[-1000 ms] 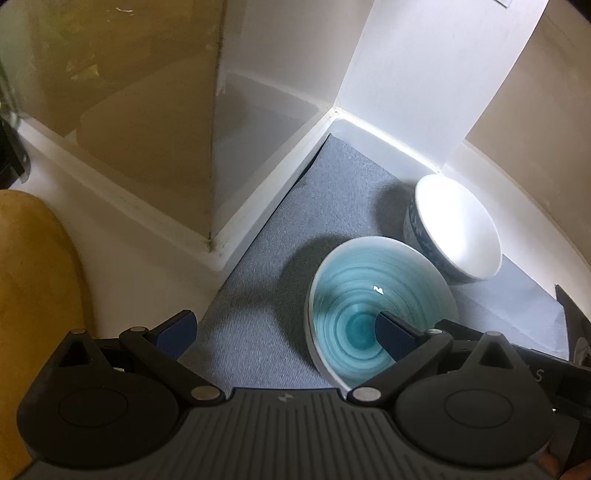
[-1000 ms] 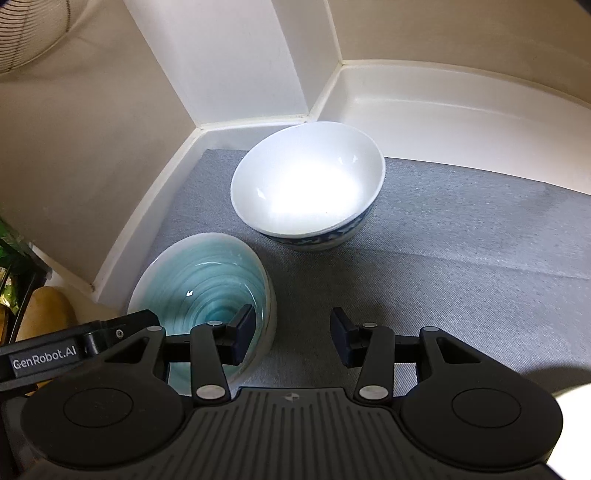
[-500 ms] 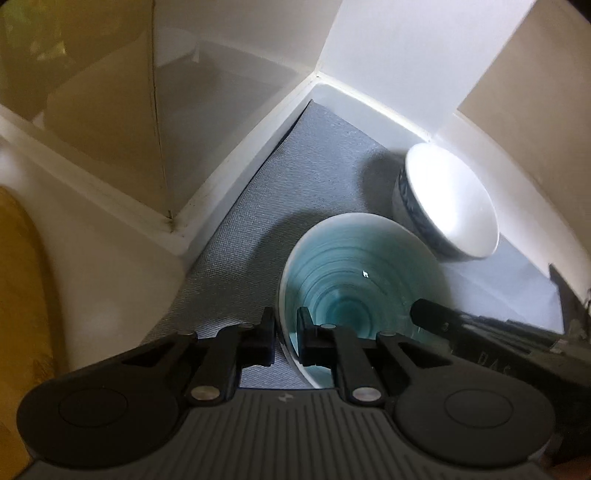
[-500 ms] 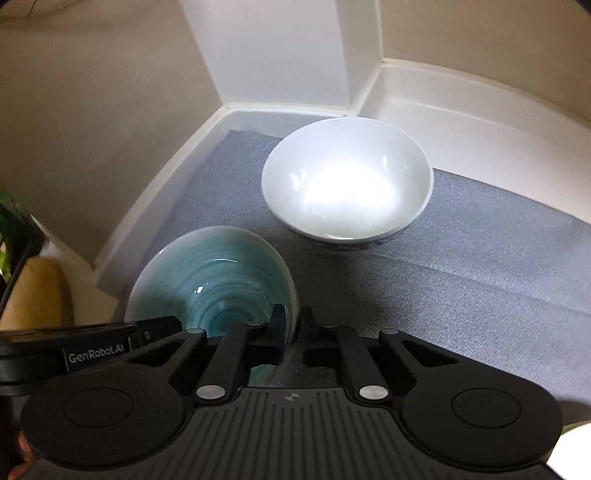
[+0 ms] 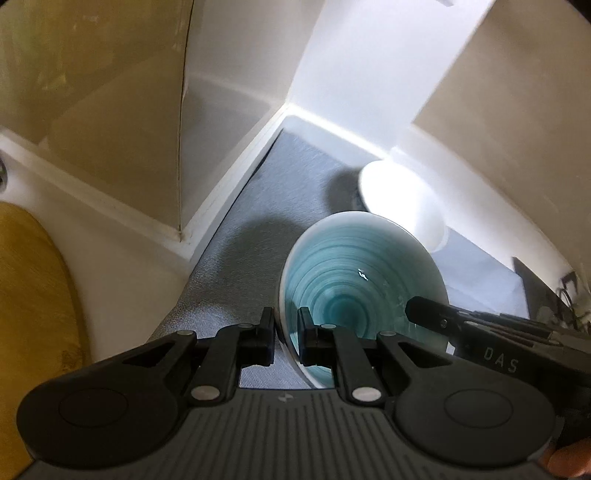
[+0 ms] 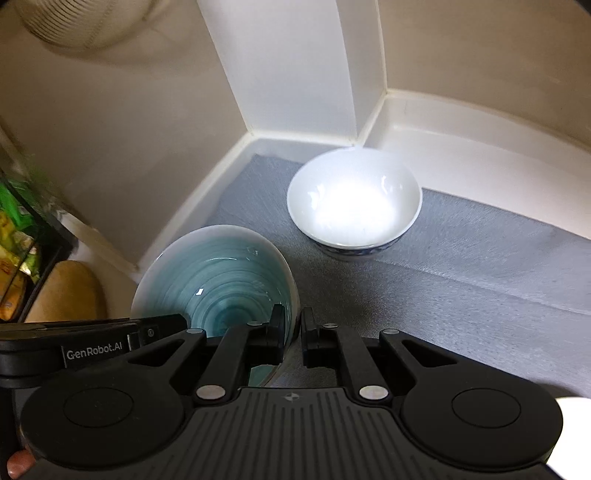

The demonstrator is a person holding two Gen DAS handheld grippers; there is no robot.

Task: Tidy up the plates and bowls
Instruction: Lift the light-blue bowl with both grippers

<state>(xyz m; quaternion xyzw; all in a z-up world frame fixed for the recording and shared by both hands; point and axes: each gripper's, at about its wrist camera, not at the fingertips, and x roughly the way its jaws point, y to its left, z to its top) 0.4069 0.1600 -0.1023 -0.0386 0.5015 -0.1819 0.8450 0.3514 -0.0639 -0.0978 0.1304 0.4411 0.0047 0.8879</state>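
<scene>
Dim warm indoor light, blown-out glare inside white bowl (image 6: 354, 206), soft motion blur, fisheye-bent edges

Grey woven fabric mat (image 6: 461, 295) covering the white shelf floor ahead of the tongs. White square pillar (image 6: 295, 66) standing beyond it. Yellow rounded cushion-like object (image 5: 33, 295) at far left. Pale ribbed fan grille (image 6: 74, 22) at upper left.

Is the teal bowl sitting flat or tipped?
Tipped. The teal bowl leans with its opening facing the cameras, its rim pinched by the left gripper and the right gripper above the grey mat.
</scene>
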